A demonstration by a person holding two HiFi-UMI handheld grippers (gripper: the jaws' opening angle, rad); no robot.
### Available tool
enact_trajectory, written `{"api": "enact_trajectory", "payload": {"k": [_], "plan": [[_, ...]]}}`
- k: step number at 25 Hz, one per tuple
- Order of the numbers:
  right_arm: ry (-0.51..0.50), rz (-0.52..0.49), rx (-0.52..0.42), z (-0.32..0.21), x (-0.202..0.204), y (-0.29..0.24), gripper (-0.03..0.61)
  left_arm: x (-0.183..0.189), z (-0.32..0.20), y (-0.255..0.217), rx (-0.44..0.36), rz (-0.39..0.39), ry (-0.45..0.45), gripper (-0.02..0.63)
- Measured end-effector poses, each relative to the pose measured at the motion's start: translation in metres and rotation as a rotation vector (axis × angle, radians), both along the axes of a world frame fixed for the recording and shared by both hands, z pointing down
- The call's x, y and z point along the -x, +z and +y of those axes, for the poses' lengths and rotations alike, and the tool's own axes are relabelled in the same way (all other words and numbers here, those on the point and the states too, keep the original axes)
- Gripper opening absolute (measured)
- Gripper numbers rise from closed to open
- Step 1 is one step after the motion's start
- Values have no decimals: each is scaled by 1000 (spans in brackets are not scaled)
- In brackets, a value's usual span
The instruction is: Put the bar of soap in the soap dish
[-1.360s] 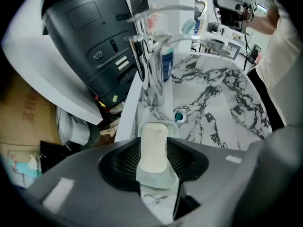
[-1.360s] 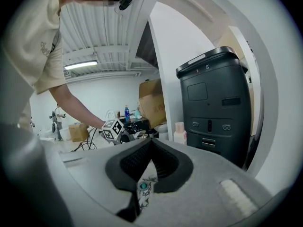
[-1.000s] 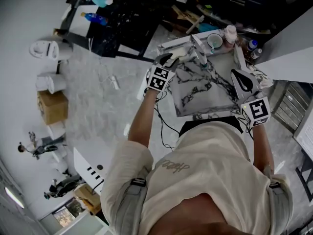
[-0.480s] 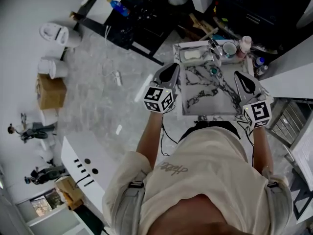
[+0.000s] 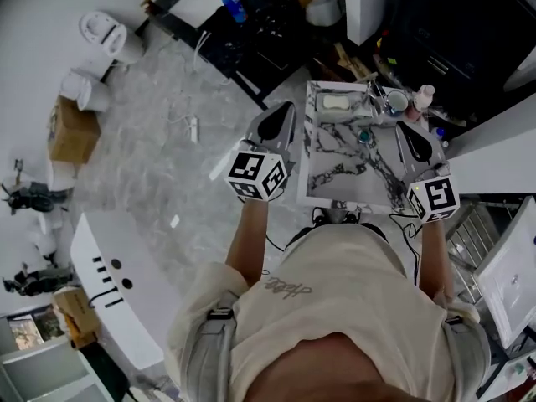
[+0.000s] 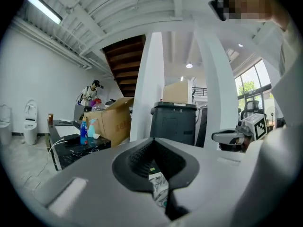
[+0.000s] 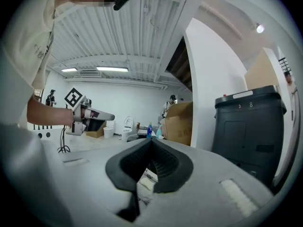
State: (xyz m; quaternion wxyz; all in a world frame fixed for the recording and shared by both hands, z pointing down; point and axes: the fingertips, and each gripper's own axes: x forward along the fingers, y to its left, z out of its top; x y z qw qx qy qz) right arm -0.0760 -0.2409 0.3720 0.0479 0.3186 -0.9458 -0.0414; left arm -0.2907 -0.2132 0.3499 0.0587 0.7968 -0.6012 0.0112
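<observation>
The bar of soap [image 5: 337, 102] is seen lying in the soap dish [image 5: 321, 108], a pale bar inside a pale rectangular tray. The dish is set on the far left corner of the marble basin top [image 5: 339, 174], just left of the faucet [image 5: 376, 97]. A cup [image 5: 395, 100] and a pink-capped bottle [image 5: 425, 96] are ranged to the right of the faucet along the far edge.

The left gripper [image 5: 286, 108] is held at the left edge of the basin top, near the dish but apart from it. Its jaws have just been closing and are now brought fully together with nothing between them. Its own view confirms this: the dark pads of the left gripper [image 6: 153, 141] are met at the tip, and only a sliver of marble is seen through the gap beneath.

The right gripper [image 5: 403, 129] is held over the right side of the basin top, well apart from the soap. Its pads are likewise pressed together and no object is gripped, as seen in the right gripper [image 7: 151, 141] view.

Both gripper views are directed out across the room. A cardboard box [image 6: 111, 122], a dark bin [image 6: 173, 122] and a blue bottle [image 6: 84, 132] are shown beyond the left jaws.
</observation>
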Motion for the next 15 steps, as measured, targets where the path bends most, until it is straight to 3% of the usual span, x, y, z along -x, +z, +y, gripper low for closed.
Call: {"api": "enact_trajectory", "payload": {"k": [7,15], "plan": [[-29,-13,-150,6,15,-63,0,0,12,-23,-23,17,-4,17],[49,-28,-204,1,7,-103,0,-4,20,-54,-64,-30,6,18]]}}
